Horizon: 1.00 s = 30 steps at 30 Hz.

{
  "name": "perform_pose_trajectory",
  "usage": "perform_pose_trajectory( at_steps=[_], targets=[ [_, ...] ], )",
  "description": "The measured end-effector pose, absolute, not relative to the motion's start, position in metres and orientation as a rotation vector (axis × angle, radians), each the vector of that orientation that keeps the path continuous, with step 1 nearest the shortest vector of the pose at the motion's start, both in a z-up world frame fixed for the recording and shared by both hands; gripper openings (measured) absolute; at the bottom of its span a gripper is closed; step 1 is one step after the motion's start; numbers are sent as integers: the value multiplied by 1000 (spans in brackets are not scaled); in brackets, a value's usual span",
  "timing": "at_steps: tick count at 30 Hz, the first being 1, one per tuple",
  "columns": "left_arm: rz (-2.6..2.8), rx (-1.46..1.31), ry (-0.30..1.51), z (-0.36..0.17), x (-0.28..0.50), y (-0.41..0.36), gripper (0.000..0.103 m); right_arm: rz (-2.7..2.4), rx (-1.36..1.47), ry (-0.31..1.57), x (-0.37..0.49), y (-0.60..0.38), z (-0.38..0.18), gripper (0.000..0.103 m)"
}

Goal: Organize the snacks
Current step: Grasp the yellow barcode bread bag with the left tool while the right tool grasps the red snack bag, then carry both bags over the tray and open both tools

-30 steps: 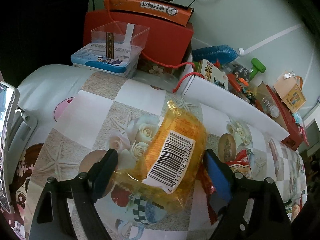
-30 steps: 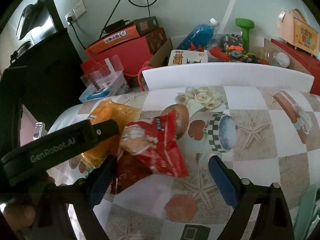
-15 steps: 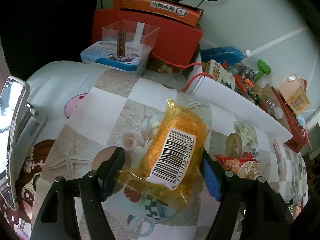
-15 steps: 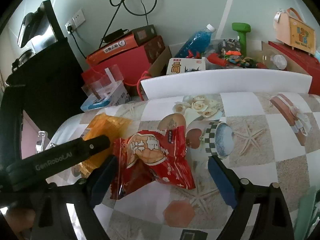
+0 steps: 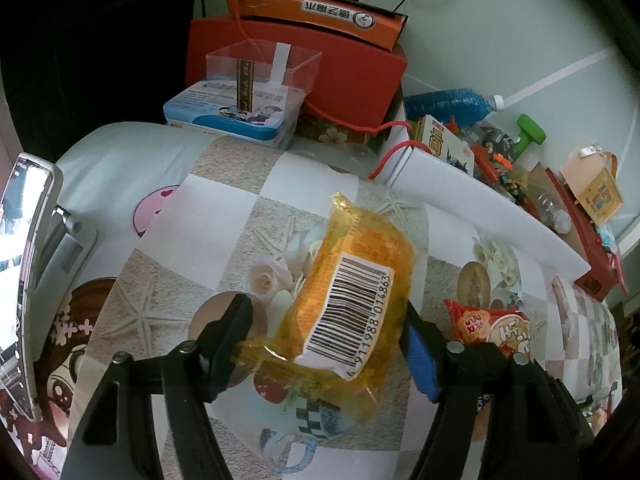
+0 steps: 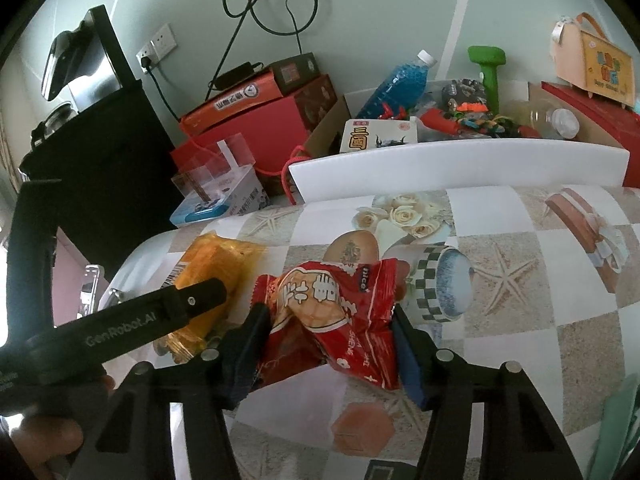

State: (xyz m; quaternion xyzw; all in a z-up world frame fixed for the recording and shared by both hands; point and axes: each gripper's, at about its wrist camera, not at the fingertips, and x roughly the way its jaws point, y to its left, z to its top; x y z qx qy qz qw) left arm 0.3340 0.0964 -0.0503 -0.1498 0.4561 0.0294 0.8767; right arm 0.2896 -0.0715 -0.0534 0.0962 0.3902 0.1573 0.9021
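The left tongs [image 5: 326,336] have just been closing, and their pads now press both sides of the yellow pack [image 5: 352,300], pinching it across its middle. The right tongs [image 6: 326,334] have likewise been closing and now squeeze the red pack [image 6: 336,312] at its lower half. Both packs lie side by side near the left edge of the table [image 6: 520,280]. They look light, puffy and crinkly, with slick film; a mid-body grip seems safest, gentle enough not to crush the contents.
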Motion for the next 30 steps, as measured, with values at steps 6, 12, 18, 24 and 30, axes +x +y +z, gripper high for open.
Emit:
perform_pose_trajectory(
  at_steps=[6, 12, 18, 24, 30],
  targets=[
    [49, -295, 950, -48, 334, 93, 54, 315, 199, 802, 288, -73, -53, 60],
    [44, -282, 941, -42, 333, 91, 48, 309, 195, 797, 287, -73, -52, 60],
    [38, -283, 923, -35, 331, 90, 47, 307, 188, 786, 284, -73, -50, 59],
    [33, -291, 879, -21, 323, 93, 47, 294, 176, 735, 277, -76, -38, 57],
    [25, -300, 834, -7, 315, 96, 47, 278, 191, 706, 272, -82, -26, 57]
  ],
)
